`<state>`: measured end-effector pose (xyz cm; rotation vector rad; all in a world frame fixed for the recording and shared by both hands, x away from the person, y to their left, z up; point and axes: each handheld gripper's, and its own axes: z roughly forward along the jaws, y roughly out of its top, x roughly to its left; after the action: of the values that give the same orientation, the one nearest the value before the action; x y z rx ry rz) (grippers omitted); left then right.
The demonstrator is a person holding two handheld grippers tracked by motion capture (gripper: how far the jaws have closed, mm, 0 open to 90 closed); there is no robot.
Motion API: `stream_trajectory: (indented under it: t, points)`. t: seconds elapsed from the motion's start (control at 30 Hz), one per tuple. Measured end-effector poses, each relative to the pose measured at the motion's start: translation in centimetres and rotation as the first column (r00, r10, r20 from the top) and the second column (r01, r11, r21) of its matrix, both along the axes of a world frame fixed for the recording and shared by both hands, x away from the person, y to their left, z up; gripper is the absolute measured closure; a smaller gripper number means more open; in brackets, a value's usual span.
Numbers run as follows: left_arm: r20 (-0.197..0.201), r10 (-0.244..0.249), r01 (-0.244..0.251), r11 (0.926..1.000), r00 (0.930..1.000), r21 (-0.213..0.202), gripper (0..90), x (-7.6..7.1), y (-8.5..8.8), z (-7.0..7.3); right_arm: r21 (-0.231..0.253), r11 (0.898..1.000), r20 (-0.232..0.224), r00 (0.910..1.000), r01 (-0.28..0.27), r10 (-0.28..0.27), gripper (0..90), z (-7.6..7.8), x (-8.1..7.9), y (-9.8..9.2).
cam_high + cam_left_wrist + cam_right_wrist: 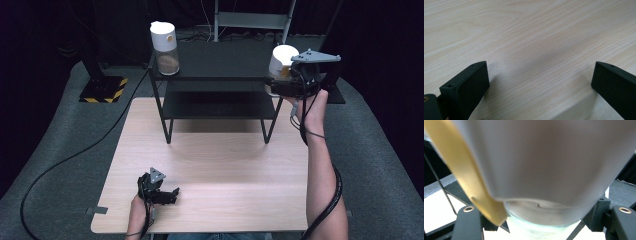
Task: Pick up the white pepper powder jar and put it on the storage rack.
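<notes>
In the right gripper view, yellow strip point(466, 172) on gripped jar point(544, 157)

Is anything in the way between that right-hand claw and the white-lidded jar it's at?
No. The right gripper is already shut on the white-lidded jar at the shelf's right end; nothing sits between them.
</notes>
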<state>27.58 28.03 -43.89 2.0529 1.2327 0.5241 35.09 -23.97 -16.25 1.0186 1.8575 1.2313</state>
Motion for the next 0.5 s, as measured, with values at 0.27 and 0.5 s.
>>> stream_trajectory:
  t: [0.27, 0.5]
  points:
    - [0.0, 0.0, 0.0, 1.0, 1.0, 0.0, 0.9, 0.0, 0.0, 0.0, 0.023, 1.0, 0.001, 1.0, 0.004, -0.004, 29.8, 0.9, 0.8, -0.1]
    - [0.0, 0.0, 0.0, 1.0, 1.0, -0.001, 0.9, 0.0, 0.0, 0.0, 0.027, 1.0, -0.008, 0.9999, 0.013, -0.012, 29.8, 1.6, 2.0, 0.2]
